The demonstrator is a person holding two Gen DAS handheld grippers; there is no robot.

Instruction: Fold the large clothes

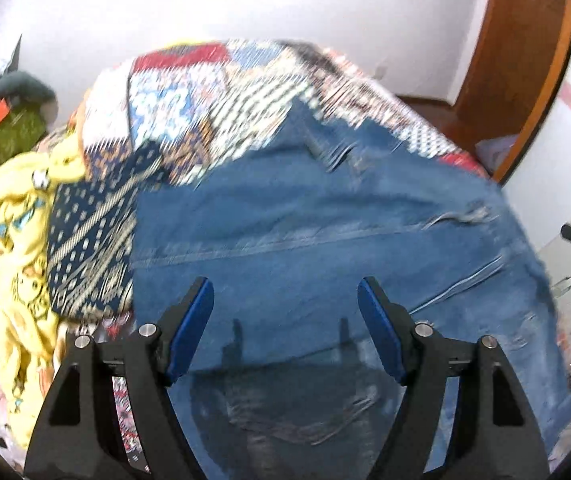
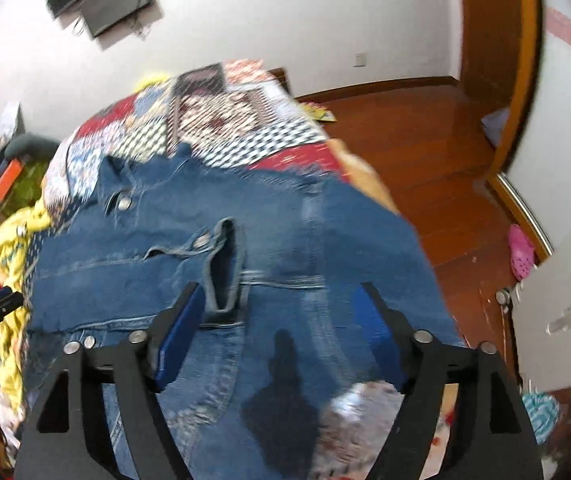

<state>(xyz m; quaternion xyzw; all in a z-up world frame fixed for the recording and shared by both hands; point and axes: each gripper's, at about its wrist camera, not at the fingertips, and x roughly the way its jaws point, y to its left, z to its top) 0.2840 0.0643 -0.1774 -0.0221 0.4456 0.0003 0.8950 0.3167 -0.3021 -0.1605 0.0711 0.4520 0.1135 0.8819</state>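
Tools (image 1: 285, 300) above denim jacket (image 1: 325, 220)

No text or label seems legible in these blurred views.

Jacket (image 2: 317, 240): faded matt blue denim, frayed rips, metal snaps. Quilt (image 1: 189, 104): printed patchwork cloth. Floor (image 2: 425, 152): glossy wood boards.
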